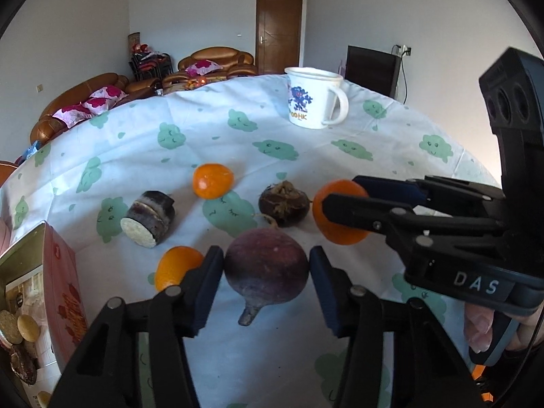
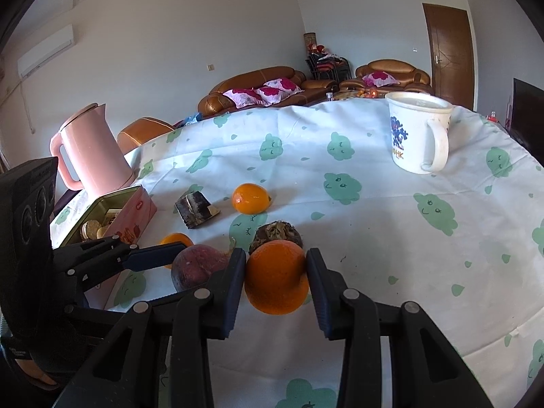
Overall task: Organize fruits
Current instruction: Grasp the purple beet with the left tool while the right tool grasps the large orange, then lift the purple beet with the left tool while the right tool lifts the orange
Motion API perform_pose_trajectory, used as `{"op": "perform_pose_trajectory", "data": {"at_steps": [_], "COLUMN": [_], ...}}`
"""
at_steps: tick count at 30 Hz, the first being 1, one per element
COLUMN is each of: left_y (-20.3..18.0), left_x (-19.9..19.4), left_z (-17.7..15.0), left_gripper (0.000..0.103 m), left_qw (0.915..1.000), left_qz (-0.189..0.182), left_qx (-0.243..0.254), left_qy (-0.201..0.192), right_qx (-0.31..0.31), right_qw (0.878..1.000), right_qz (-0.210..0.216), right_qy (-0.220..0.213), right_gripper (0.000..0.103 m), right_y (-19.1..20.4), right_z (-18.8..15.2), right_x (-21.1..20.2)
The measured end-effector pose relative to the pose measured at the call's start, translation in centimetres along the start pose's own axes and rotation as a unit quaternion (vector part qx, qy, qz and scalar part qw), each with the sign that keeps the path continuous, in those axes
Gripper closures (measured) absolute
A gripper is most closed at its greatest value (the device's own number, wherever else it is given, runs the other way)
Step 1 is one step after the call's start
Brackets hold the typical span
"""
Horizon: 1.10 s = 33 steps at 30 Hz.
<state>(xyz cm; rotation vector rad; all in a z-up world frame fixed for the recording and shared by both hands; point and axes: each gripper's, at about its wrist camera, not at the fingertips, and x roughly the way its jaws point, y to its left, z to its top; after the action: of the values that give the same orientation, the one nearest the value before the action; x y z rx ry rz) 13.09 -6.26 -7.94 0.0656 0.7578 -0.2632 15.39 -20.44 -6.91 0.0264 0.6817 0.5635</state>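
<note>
Near the mug, left wrist view: your left gripper (image 1: 267, 265) clamps the purple fruit (image 1: 267, 268), which sits in front of the white mug (image 1: 314, 98) on the tablecloth (image 1: 391, 136).
Oranges here: three; one (image 1: 340, 212) is pinched by your right gripper (image 1: 343, 192).
Near the mug, right wrist view: your right gripper's (image 2: 276, 272) jaws squeeze the orange (image 2: 276, 277); left gripper (image 2: 190, 255) reaches the purple fruit (image 2: 195, 265).
Count: three oranges, one purple fruit, one brown fruit (image 2: 275, 233), one cut piece (image 2: 195, 209).
Progress: likely early; nothing looks sorted yet.
</note>
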Motion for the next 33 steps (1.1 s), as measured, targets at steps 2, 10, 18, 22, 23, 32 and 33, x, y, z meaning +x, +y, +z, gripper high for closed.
{"op": "perform_pose_trajectory", "data": {"at_steps": [2,10,18,22,23,32,33], "left_y": [0.1,0.3,0.8,1.0,1.0,1.5,1.6], "left_x": [0.0,-0.7,-1.8,-2.4,-2.5,-3.6,-3.8], "left_z": [0.0,0.0,-0.3,-0.4,-0.4,-0.6,-0.6], "left_gripper": [0.049,0.05,0.05,0.05,0.05,0.05,0.05], "left_qw": [1.0,0.9998,0.9989,0.9979,0.9977,0.9948,0.9944], "left_qz": [-0.002,-0.002,0.004,0.011,0.013,0.022,0.023], "left_qx": [-0.002,-0.009,-0.018,-0.022,-0.023,-0.035,-0.036], "left_qy": [0.0,-0.019,-0.044,-0.061,-0.063,-0.093,-0.097], "right_qx": [-0.004,-0.009,-0.008,-0.014,-0.014,-0.024,-0.025], "right_qw": [1.0,1.0,0.999,0.999,0.999,0.997,0.997], "right_qz": [-0.001,-0.006,0.001,0.004,0.003,0.011,0.012], "right_qy": [-0.002,-0.016,-0.036,-0.045,-0.046,-0.068,-0.071], "right_gripper": [0.064,0.064,0.064,0.064,0.064,0.064,0.064], "right_y": [0.1,0.3,0.1,0.4,0.4,0.7,0.8], "right_z": [0.0,0.0,-0.1,-0.1,-0.1,-0.2,-0.3], "right_x": [0.0,-0.5,-1.4,-1.7,-1.7,-2.6,-2.7]}}
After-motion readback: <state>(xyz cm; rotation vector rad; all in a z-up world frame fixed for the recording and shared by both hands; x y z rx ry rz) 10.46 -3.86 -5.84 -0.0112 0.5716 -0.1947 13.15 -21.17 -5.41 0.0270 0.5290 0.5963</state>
